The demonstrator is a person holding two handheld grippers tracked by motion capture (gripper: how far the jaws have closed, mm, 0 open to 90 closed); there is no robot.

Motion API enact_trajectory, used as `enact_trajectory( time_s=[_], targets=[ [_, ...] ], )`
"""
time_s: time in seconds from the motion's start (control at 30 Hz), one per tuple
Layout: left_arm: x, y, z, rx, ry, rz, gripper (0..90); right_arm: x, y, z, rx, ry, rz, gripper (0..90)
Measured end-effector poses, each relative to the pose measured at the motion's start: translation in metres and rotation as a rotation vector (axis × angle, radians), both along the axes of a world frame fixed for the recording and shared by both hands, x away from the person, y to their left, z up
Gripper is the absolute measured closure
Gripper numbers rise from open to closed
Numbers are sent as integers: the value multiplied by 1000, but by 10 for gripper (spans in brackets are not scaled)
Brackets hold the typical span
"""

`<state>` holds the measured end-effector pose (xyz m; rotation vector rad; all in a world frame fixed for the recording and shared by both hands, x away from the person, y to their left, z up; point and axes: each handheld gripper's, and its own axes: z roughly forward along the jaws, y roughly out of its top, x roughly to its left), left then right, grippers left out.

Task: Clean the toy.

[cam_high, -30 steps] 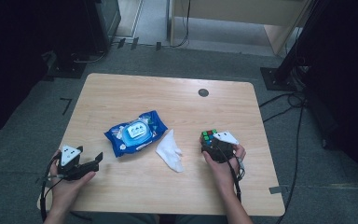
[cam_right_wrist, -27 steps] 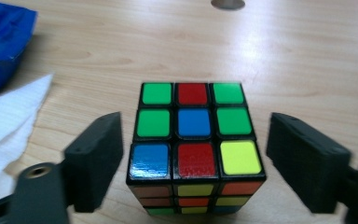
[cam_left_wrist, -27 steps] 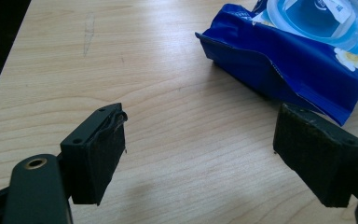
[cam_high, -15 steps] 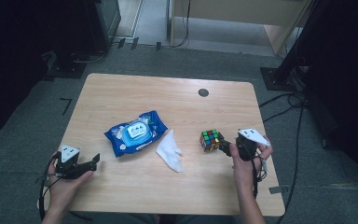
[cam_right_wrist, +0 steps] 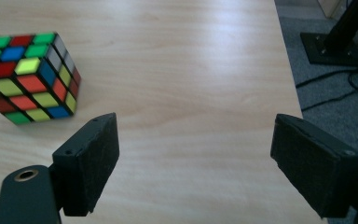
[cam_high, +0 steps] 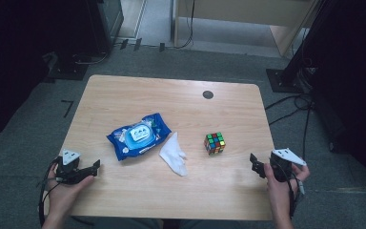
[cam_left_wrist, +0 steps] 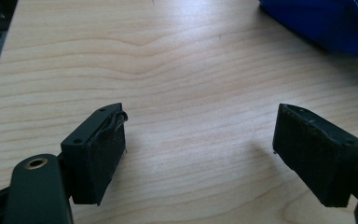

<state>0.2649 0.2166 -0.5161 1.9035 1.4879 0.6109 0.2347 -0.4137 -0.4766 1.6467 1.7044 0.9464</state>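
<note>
Cube point(cam_high: 215, 142) sits free on table point(cam_high: 171, 98), right of wipe point(cam_high: 174, 153), well apart from right gripper point(cam_high: 256, 165); both grippers' jaws wide open, empty. Likely light, rigid, slick plastic: grip opposite flat faces, not corners, layers may twist

Wooden table point(cam_high: 138, 98), grey carpet floor point(cam_high: 24, 143), cables point(cam_high: 290, 102)

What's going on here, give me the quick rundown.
A person at a wooden table holds a two-jaw gripper in each hand. The right gripper is open and empty, near the table's right edge, apart from the colour cube standing on the tabletop. The left gripper is also open and empty, near the front left corner. A blue wipes pack and a loose white wipe lie in the middle, touched by neither gripper.
</note>
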Motion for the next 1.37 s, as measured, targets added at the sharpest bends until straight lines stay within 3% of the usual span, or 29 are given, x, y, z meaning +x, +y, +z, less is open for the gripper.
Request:
enact_trajectory(
  time_s=[0.13,0.43,0.53,0.6,0.93,1.07,1.37],
  targets=[
    [-1,-3,-1,28,7,-19,175,-13,-10,-11,-1,32,-2,158],
    [-3,-4,-1,36,7,-23,175,-27,-22,-38,2,119,2,159],
    [-3,-4,-1,36,7,-23,175,-27,-20,-43,-17,133,5,158],
    [-3,-4,-1,36,7,-23,175,-26,-18,-46,-62,147,14,151],
    [-1,-5,-1,36,7,-34,175,-27,-17,-49,-48,124,12,141],
    [-1,-6,-1,37,6,-35,175,-23,-18,-50,-50,157,-12,0],
    [0,-6,-1,37,7,-32,175,-23,-18,-50,-49,162,-19,0]
  ],
)
